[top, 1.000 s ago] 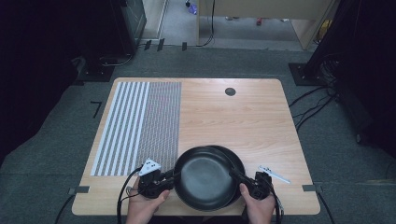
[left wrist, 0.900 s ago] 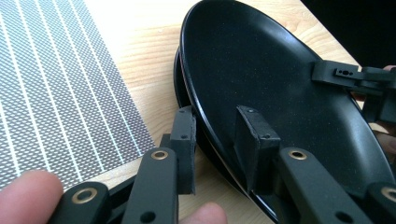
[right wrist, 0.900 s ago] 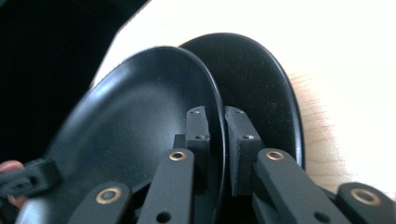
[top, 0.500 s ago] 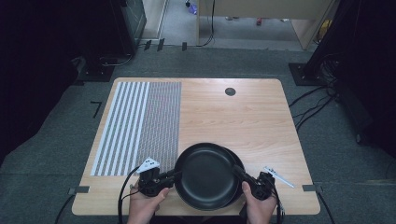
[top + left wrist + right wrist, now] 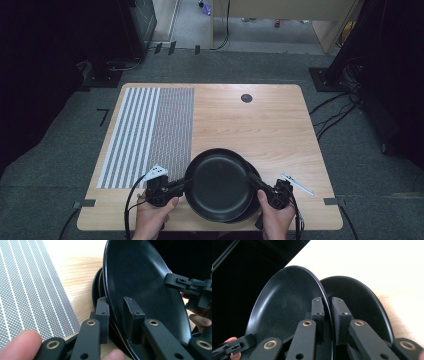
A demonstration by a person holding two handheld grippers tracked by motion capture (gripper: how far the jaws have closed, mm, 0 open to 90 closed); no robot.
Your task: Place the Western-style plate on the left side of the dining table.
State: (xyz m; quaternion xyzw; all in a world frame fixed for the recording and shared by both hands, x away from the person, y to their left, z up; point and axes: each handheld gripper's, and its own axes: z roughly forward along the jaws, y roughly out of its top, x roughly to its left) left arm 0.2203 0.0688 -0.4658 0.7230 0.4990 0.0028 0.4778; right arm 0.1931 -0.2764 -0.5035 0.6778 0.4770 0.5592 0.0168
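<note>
A stack of black plates lies near the table's front edge. The top plate is tilted up off the lower plate. My left gripper grips its left rim. In the left gripper view the left gripper pinches the top plate at the rim; its jaws have just been closing on it. My right gripper clamps the opposite rim. The right gripper view shows that rim of the top plate squeezed in the right gripper.
The wooden table carries a striped grey mat on its left half and a dark round grommet at the back. Black cabinets and cables stand on the carpet around the table. Both hands rest at the front edge.
The top plate has shifted slightly away from the front edge and to the left, uncovering more of the plate under it. The left jaws have drawn in on the rim. Both hands have barely moved.
</note>
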